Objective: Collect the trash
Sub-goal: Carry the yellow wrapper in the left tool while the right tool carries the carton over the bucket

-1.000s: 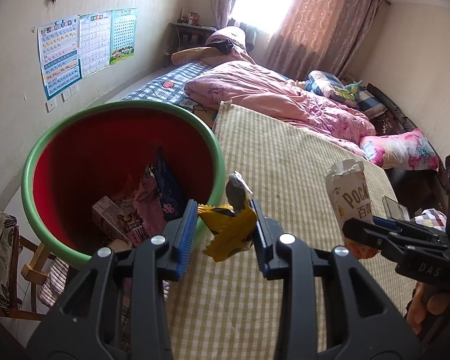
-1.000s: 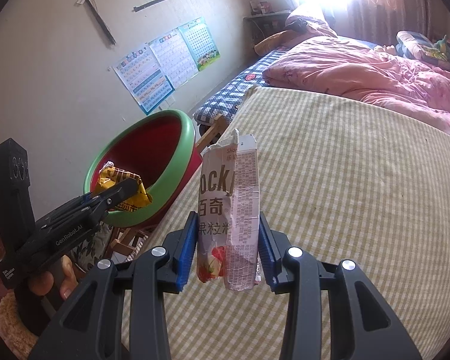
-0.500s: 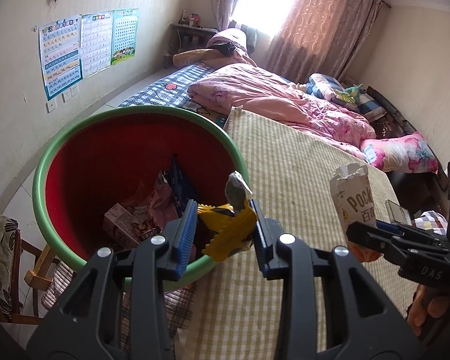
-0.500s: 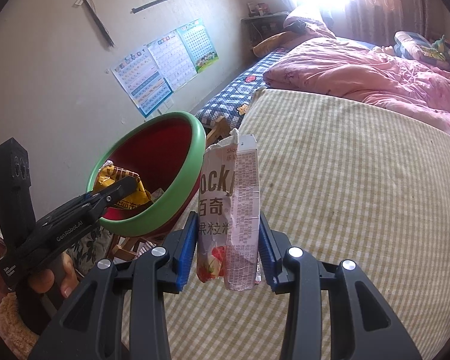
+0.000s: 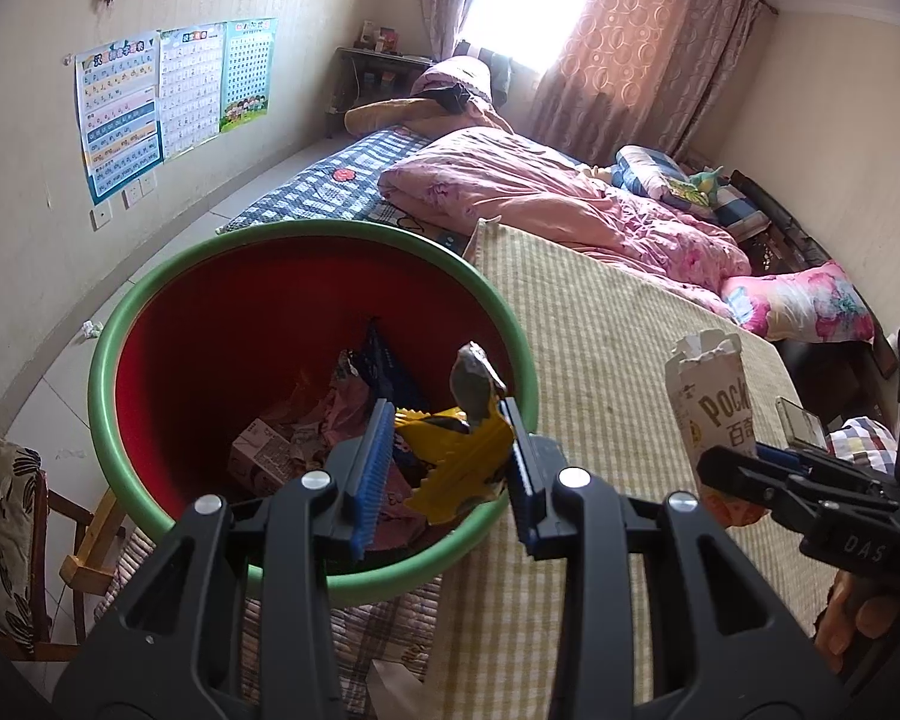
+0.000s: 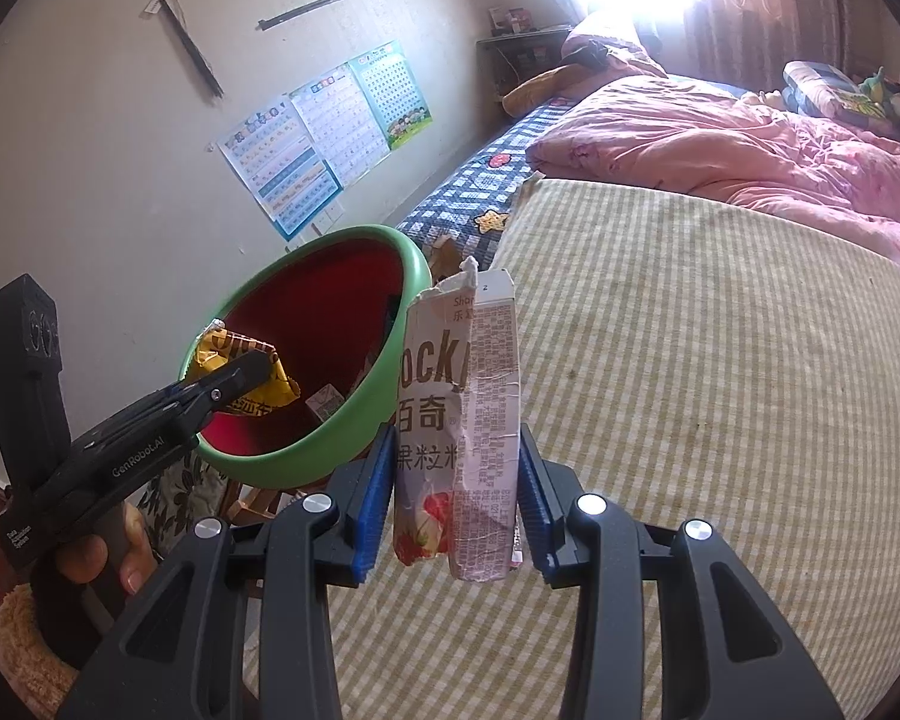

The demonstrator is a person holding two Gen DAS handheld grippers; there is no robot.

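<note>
Compared with a second ago, the left gripper (image 5: 444, 468) has travelled left over the basin (image 5: 150, 300), so the red bowl with its green rim now sits directly beneath the jaws rather than off to the left. Its blue pads are clamped on a crumpled yellow wrapper (image 5: 459, 456), which hangs above the near right part of the basin's inside. Below it, on the basin floor, lie a small carton (image 5: 264, 456), a dark blue packet (image 5: 387, 369) and some pinkish paper scraps (image 5: 345, 405).

From the right wrist view, the same left gripper (image 6: 234, 381) reaches in from the left with the yellow wrapper (image 6: 240, 360) held over the basin (image 6: 354, 414), whose rim is near the left edge of the bed. The right gripper (image 6: 453, 498) has kept its place: its jaws are pressed narrowly against both sides of a torn Pocky box (image 6: 459, 420), held upright over the striped bedspread (image 6: 720, 390), just right of the basin. In the left wrist view that Pocky box (image 5: 711, 396) stands up on the right, pinched by the right gripper (image 5: 732, 468).

Farther off, a pink quilt (image 5: 546, 204) lies rumpled across the bed, and wall charts (image 5: 168, 96) hang on the far left wall.
</note>
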